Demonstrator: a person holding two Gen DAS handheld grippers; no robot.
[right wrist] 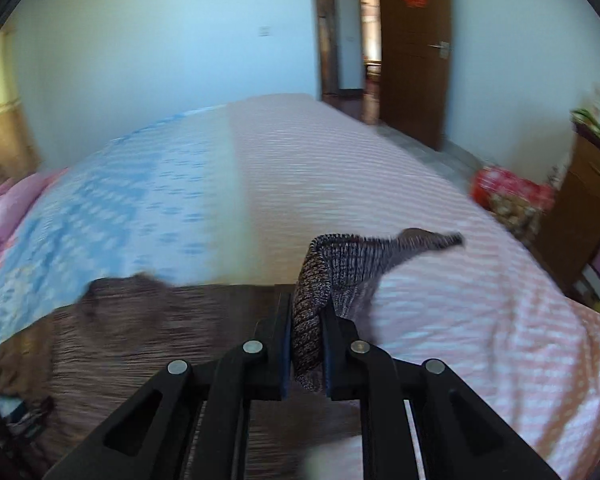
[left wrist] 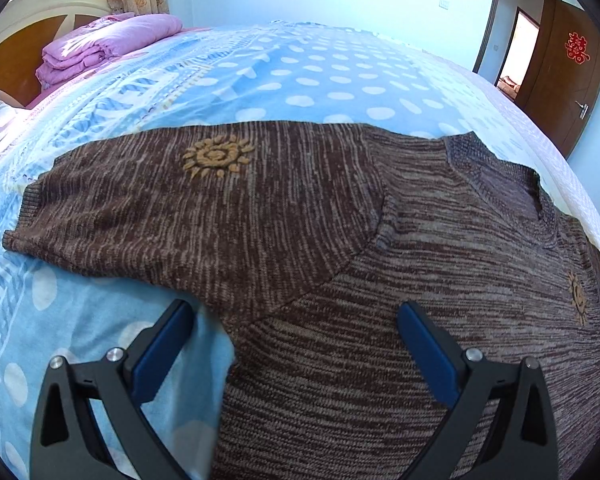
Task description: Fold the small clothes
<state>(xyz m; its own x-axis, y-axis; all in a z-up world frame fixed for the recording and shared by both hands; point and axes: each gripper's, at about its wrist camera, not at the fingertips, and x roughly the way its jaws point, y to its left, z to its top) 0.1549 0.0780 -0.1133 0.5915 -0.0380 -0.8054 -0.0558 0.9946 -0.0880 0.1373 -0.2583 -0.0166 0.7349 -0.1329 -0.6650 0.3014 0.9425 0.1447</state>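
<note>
A bed point(left wrist: 300, 68) covered in a blue polka-dot sheet fills the left wrist view, bare across the upper centre; a brown marled knit sweater point(left wrist: 340, 240) lies flat across the lower half, one sleeve reaching to the left edge, its neckline at right near the bed's edge; folded lilac bedding point(left wrist: 100, 44) sits upper left; the left claw point(left wrist: 296, 344) gapes wide above the sweater's armpit, gripping nothing; the right claw point(right wrist: 307, 340), lower centre of its blurred view, pinches a sweater cuff point(right wrist: 332, 264), lifted over pink-striped bedding point(right wrist: 420, 200).
</note>
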